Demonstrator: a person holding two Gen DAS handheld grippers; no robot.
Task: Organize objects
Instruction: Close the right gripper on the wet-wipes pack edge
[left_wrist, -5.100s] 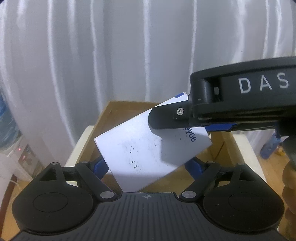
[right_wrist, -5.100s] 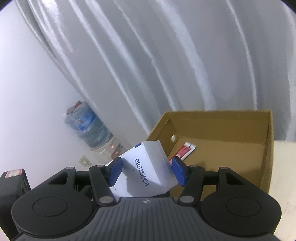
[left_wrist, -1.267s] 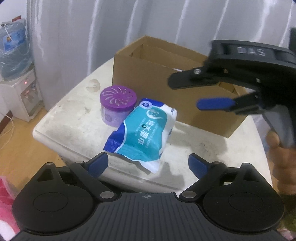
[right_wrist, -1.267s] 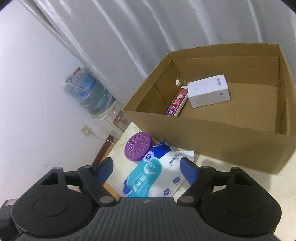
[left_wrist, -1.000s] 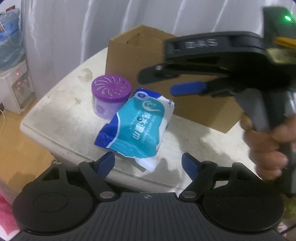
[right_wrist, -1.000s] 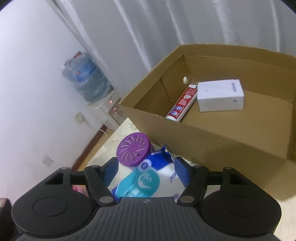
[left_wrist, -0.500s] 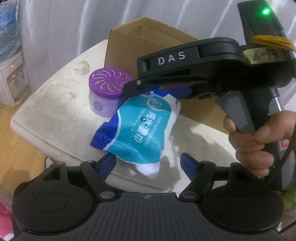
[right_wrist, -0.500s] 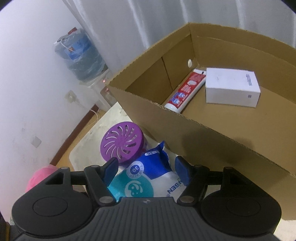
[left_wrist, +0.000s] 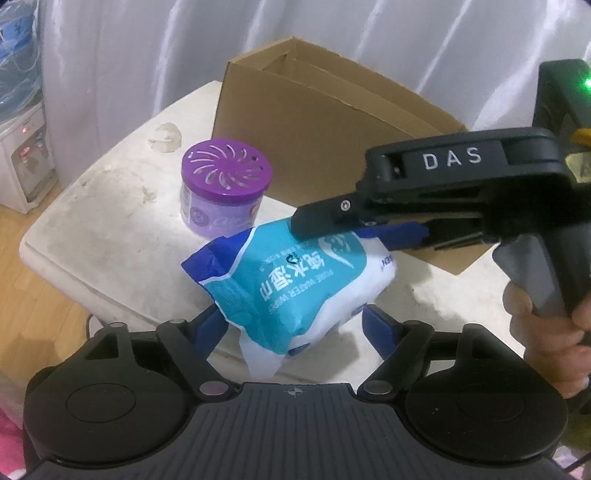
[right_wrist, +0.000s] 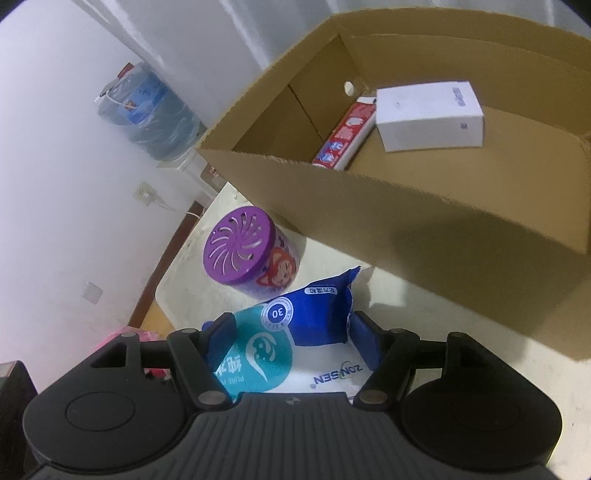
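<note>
A teal, blue and white pack of wet wipes (left_wrist: 295, 280) lies near the front edge of the white table (left_wrist: 110, 221). Its near end sits between the blue pads of my left gripper (left_wrist: 295, 325), whose jaws are opening and do not visibly press on it. My right gripper (left_wrist: 343, 230) reaches in from the right, held by a hand (left_wrist: 546, 332). In the right wrist view the pack's (right_wrist: 310, 317) blue far end lies between the open fingers of the right gripper (right_wrist: 291, 336). A purple-lidded air freshener jar (left_wrist: 225, 188) stands just behind the pack.
An open cardboard box (right_wrist: 406, 214) stands behind the jar and holds a white carton (right_wrist: 428, 114) and a red toothpaste tube (right_wrist: 343, 136). A water dispenser (left_wrist: 22, 155) stands on the floor to the left. The table's front edge drops off right under the pack.
The white carton that both grippers held now lies in the box. Over the last second my right gripper came down and its fingers now straddle the pack's far end.
</note>
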